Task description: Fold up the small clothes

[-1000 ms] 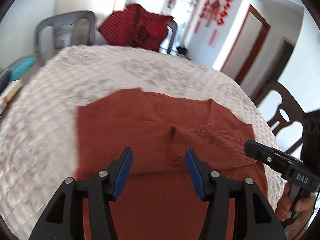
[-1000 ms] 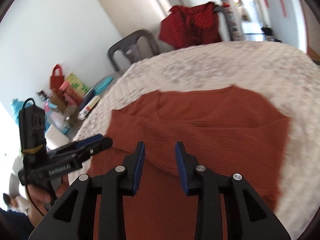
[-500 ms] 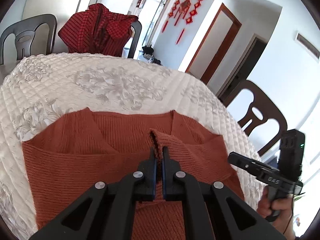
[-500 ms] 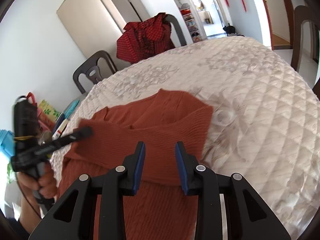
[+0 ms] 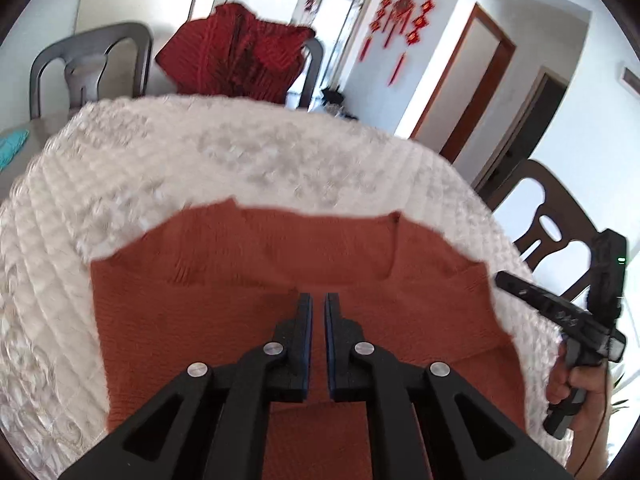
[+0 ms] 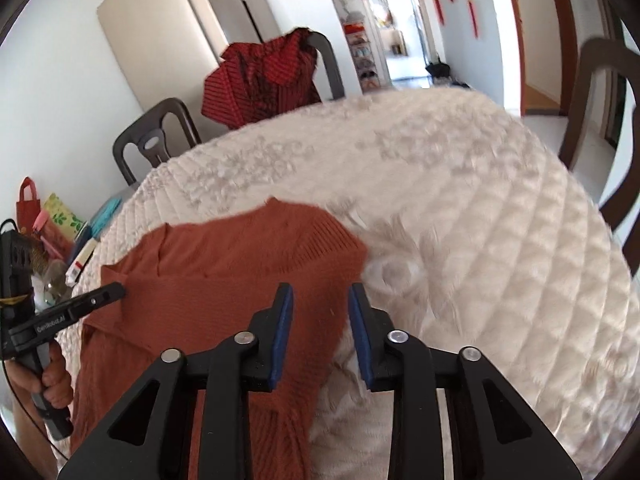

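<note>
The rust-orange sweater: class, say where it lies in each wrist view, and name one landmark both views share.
Left wrist view: the rust-orange sweater fills the lower centre, spread on the quilted cover.
Right wrist view: the sweater lies lower left.
Shared landmark: the red garment draped over a chair beyond the table.

Left gripper (image 5: 316, 300) snapped shut; right gripper (image 6: 320, 294) narrowing, shifted to sweater (image 6: 224, 272) edge.
</note>
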`<state>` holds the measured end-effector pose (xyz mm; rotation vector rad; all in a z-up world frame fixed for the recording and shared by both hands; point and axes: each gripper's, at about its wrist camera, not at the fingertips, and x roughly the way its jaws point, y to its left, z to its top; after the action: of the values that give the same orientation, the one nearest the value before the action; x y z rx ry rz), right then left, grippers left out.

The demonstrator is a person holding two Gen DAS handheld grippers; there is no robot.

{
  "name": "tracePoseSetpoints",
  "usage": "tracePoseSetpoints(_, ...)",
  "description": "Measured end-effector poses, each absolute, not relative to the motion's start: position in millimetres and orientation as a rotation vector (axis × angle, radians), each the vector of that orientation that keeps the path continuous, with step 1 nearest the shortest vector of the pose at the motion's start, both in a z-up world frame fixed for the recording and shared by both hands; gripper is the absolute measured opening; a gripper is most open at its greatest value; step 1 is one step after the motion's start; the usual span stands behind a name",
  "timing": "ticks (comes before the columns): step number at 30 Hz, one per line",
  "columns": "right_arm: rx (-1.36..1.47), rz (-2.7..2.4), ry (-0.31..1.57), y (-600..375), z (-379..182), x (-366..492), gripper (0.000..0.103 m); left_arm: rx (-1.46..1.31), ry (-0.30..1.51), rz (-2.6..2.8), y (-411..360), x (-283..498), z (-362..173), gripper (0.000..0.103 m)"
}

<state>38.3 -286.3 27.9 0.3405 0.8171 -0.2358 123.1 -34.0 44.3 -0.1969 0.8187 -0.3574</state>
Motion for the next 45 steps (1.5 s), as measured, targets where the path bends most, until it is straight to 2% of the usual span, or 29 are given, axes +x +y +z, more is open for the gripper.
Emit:
tracePoseSetpoints(3,0.309,-0.221,0.835,-285.1,25.1,53.1,0.016,-0.17,0.82,-0.383,-49.6,134.5,42.6,0.013)
tracePoseSetpoints(5,0.296,-0.246,0.875,-291.4,11.0,64.5,0.014,-0.166,0.879,-0.386,-57.9,147.5,26.3,0.013)
tracePoseSetpoints(7,0.32,-0.265,0.899,-300.7,-0.5,68.0,0.008,-0.154,0.933,-0.353,-59.5,154.5,8.3,0.013)
tracePoseSetpoints(14,0.288,-0.197,0.856,-274.2,28.6,30.0,0.008,-0.153,0.871,-0.402,-51.9,115.2,24.3,0.013)
tracePoseSetpoints(19,0.203,-0.19,0.949,-256.6,3.9,22.9,0.008,-0.144,0.905,-0.395,-60.2,109.9,12.7,0.013)
tracePoseSetpoints(28,0.202,-0.275,0.917,-274.0,15.4,2.7,0.008,-0.145,0.863,-0.381,-56.0,109.4,22.6,0.013)
tracePoseSetpoints(31,0.222,-0.244,0.892,-268.6,21.3,4.8,0.011,-0.142,0.9,-0.378,-56.4,117.4,9.7,0.017)
tracePoseSetpoints(34,0.174,-0.236,0.955,-260.8,7.4,14.8,0.011,-0.144,0.89,-0.378,-52.8,110.7,13.7,0.018)
tracePoseSetpoints(37,0.203,-0.242,0.943,-263.0,8.2,11.9,0.011,-0.148,0.835,-0.359,-37.2,100.8,28.9,0.021)
tracePoseSetpoints(39,0.213,-0.235,0.913,-262.2,16.5,8.5,0.011,-0.143,0.803,-0.299,-18.4,97.1,34.8,0.027)
tracePoseSetpoints(45,0.204,-0.191,0.899,-253.2,19.5,12.0,0.011,-0.19,0.839,-0.109,44.2,89.1,19.0,0.027)
